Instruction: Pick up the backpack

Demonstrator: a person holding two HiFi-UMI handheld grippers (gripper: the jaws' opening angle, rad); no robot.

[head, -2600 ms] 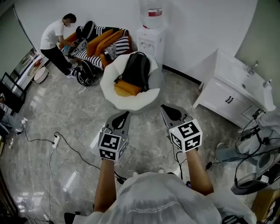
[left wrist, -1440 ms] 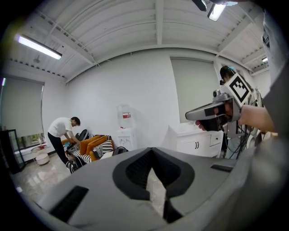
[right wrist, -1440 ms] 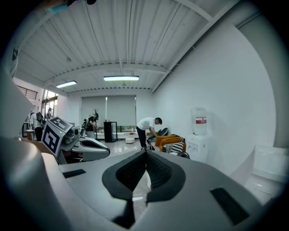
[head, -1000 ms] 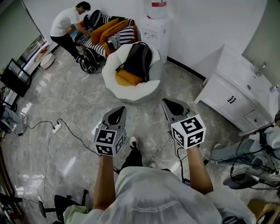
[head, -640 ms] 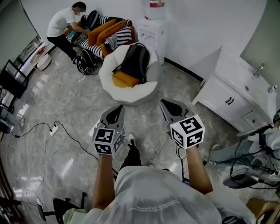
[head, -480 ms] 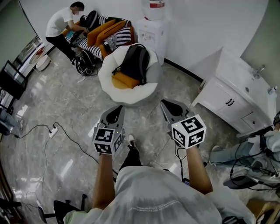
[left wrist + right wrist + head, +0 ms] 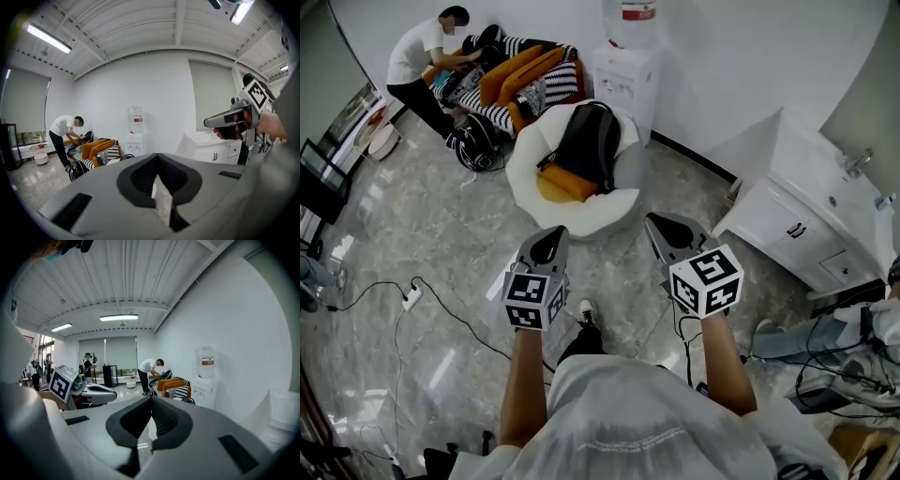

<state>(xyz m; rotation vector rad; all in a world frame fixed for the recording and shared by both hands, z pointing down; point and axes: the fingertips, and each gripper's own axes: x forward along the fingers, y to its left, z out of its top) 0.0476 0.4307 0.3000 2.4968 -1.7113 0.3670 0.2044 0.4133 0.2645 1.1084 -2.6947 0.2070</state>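
Observation:
A black backpack (image 7: pixel 589 142) leans upright in a round white chair (image 7: pixel 581 217), with an orange cushion (image 7: pixel 562 183) in front of it. In the head view my left gripper (image 7: pixel 548 238) and right gripper (image 7: pixel 662 225) are held side by side over the marble floor, pointing at the chair and a short way from it. Both are shut with nothing between the jaws. The left gripper view looks along the shut left gripper (image 7: pixel 157 157), and the right gripper view along the shut right gripper (image 7: pixel 151 399). My own jaws hide most of the chair in both views.
A water dispenser (image 7: pixel 623 75) stands behind the chair against the wall. At the back left a person (image 7: pixel 417 61) bends over a striped sofa (image 7: pixel 520 80); a black bag (image 7: pixel 473 150) lies nearby. A white sink cabinet (image 7: pixel 806 211) is on the right. Cables (image 7: pixel 441 300) run across the floor on the left.
Both grippers, still shut, have advanced together toward the white chair, which now sits a little nearer to their tips. The person at the sofa keeps bending over it.

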